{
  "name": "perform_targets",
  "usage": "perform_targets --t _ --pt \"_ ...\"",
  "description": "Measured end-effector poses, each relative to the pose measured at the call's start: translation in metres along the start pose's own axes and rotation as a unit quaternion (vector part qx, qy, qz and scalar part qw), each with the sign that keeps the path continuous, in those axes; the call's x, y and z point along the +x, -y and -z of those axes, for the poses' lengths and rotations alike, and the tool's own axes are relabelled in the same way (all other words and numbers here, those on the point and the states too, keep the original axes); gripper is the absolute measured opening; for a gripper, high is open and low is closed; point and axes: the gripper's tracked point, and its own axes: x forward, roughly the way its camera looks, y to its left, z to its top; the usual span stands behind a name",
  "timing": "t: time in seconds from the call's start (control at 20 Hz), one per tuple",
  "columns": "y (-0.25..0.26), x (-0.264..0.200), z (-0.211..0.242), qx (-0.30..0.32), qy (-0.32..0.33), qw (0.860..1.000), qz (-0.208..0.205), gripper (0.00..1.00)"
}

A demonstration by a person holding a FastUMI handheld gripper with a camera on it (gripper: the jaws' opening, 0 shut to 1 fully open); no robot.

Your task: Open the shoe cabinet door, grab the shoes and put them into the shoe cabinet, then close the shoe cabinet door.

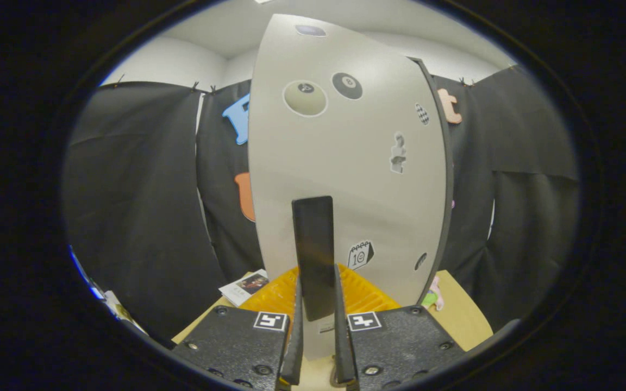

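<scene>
Gripper (316,304) clamped on flat dark bar handle (313,255), both fingers pressing its sides. Handle sits on smooth pale cabinet door (345,179), stickered. Ribbed yellow tray (364,293) on wooden table (462,317) beyond.

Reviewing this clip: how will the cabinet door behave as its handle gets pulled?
The door looks like a flat, rigid panel, so it probably swings without flexing. The fingers appear closed on its slim dark handle, whose smooth look might let it slip.
</scene>
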Motion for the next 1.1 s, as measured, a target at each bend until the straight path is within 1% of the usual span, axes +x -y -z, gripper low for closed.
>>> perform_targets --t 0.15,0.4,0.55,0.7,0.85,1.1 --pt "0.026 -0.032 0.006 0.005 0.004 1.000 0.022 0.26" --pt "0.076 -0.074 0.009 0.012 0.010 0.998 0.055 0.23" --pt "0.110 -0.097 0.011 0.011 0.010 0.998 0.068 0.16" --pt "0.141 -0.110 0.016 -0.002 0.010 0.997 0.075 0.11" --pt "0.166 -0.113 0.012 -0.008 0.010 0.997 0.082 0.07" --pt "0.211 -0.118 0.012 -0.024 0.014 0.995 0.091 0.06"
